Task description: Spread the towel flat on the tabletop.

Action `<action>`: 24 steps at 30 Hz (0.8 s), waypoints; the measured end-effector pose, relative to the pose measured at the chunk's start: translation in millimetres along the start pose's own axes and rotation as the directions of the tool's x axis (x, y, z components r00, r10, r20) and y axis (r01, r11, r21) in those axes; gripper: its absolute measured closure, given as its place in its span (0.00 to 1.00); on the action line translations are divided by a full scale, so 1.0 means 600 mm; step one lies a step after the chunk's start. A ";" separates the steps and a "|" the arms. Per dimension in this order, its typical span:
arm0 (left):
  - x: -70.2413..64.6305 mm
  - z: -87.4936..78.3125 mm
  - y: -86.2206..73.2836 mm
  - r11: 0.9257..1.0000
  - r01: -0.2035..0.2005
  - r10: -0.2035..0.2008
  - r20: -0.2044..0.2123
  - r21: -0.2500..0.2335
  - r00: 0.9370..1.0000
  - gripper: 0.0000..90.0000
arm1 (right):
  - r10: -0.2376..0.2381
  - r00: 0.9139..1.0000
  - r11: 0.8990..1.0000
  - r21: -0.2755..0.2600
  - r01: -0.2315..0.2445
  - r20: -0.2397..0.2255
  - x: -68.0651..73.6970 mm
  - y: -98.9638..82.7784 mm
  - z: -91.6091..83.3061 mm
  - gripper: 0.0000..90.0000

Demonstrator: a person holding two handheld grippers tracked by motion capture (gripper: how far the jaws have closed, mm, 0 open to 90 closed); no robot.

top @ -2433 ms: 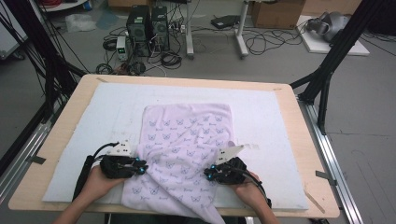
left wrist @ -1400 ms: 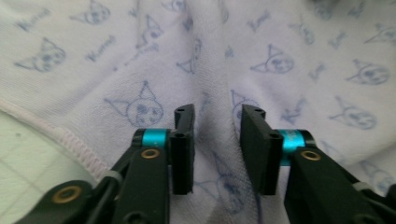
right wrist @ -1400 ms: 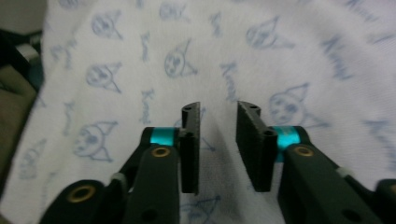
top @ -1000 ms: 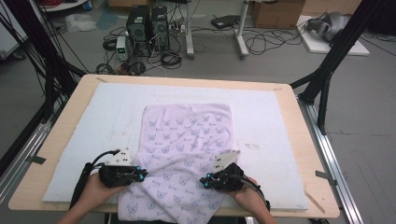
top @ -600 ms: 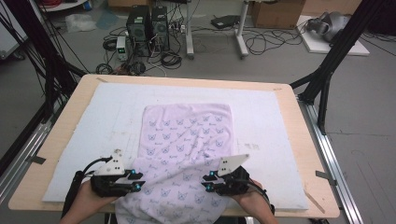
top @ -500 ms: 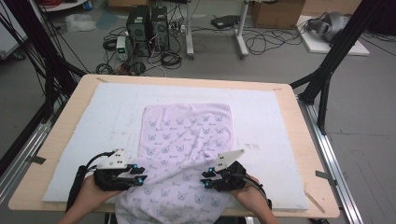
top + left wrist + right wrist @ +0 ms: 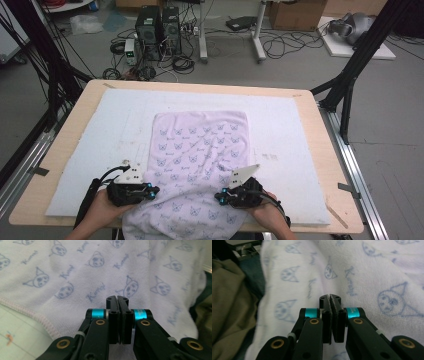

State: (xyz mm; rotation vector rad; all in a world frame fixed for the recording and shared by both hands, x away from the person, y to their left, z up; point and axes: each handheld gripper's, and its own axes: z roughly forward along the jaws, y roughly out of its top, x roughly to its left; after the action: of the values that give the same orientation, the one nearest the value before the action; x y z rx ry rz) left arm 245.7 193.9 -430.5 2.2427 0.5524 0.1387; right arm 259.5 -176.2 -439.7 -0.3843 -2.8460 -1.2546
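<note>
High view: lilac cat-print towel (image 7: pixel 200 155) lies mid-table on the white mat (image 7: pixel 80 165), its near end draped over the table's near edge. Left gripper (image 7: pixel 150 191) sits at the towel's near-left edge, right gripper (image 7: pixel 220 196) at near-right. Both jaw pairs just snapped closed; gripper views show pads together, no cloth visibly pinched.

"Kuromi" across the towel (image 7: pixel 75 270)

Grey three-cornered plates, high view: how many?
2. One grey plate tops the left gripper at the towel's left edge; the other plate tops the right gripper, over the towel's near right part.
</note>
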 end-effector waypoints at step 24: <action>-0.022 -0.003 -0.018 0.999 -0.017 0.017 0.011 0.033 1.000 1.00 | -0.017 1.000 1.000 0.021 0.018 -0.026 0.011 -0.011 -0.003 0.98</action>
State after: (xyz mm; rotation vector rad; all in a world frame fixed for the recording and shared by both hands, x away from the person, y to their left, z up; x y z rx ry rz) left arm 229.9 195.9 -436.0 2.2791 0.5336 0.1272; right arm 251.1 -180.5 -442.5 -0.3409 -2.8449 -1.2216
